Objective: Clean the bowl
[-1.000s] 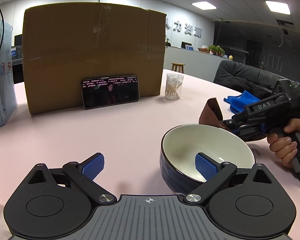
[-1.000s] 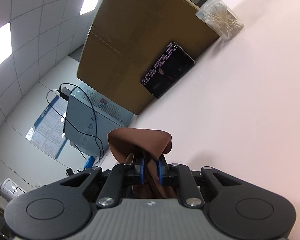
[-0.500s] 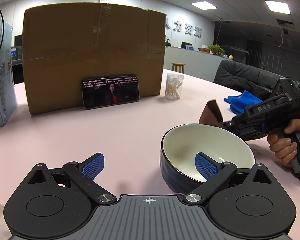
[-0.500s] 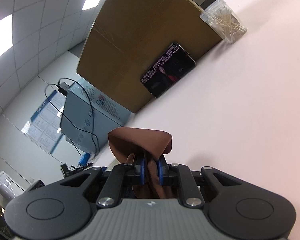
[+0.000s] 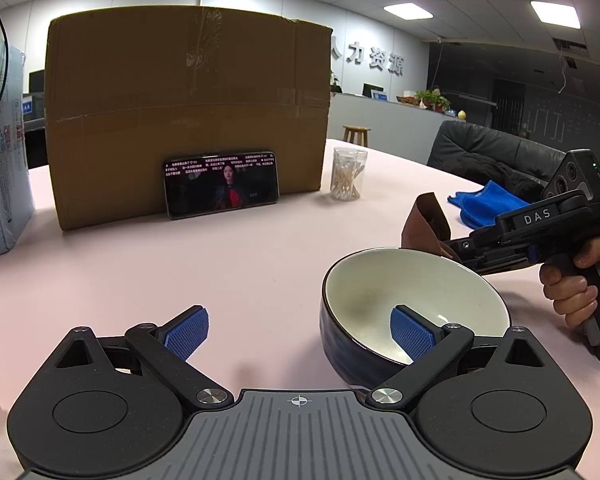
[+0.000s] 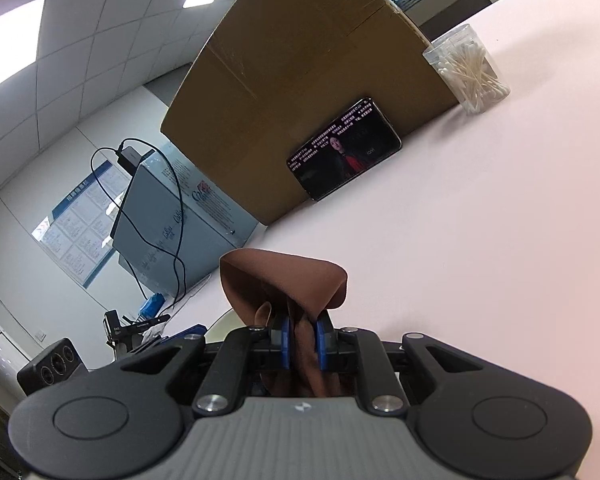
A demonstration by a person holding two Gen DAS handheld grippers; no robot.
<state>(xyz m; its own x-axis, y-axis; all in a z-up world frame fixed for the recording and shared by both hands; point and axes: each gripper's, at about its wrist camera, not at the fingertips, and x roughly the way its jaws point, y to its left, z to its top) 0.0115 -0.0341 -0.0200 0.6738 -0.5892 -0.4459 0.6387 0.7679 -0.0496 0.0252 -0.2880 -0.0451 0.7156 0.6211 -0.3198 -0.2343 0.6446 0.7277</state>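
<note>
A dark blue bowl (image 5: 412, 300) with a white inside stands on the pink table (image 5: 240, 264) at the right of the left wrist view. My left gripper (image 5: 300, 330) is open, its right pad inside the bowl at the near rim and its left pad over bare table. A brown cloth (image 6: 284, 284) is pinched between the blue pads of my right gripper (image 6: 302, 340), which is shut on it. In the left wrist view the right gripper (image 5: 450, 246), held by a hand (image 5: 576, 284), sits at the bowl's far right rim with the brown cloth (image 5: 426, 220) above the rim.
A big cardboard box (image 5: 188, 108) stands at the back with a phone (image 5: 221, 183) leaning on it. A clear jar of cotton swabs (image 5: 347, 174) is beside the box. A blue cloth (image 5: 486, 202) lies at the far right, a grey-blue box (image 5: 0, 148) at the left.
The right gripper has rolled and shifted slightly, so its view shows more table and the swab jar lower. The left gripper and the bowl have not moved.
</note>
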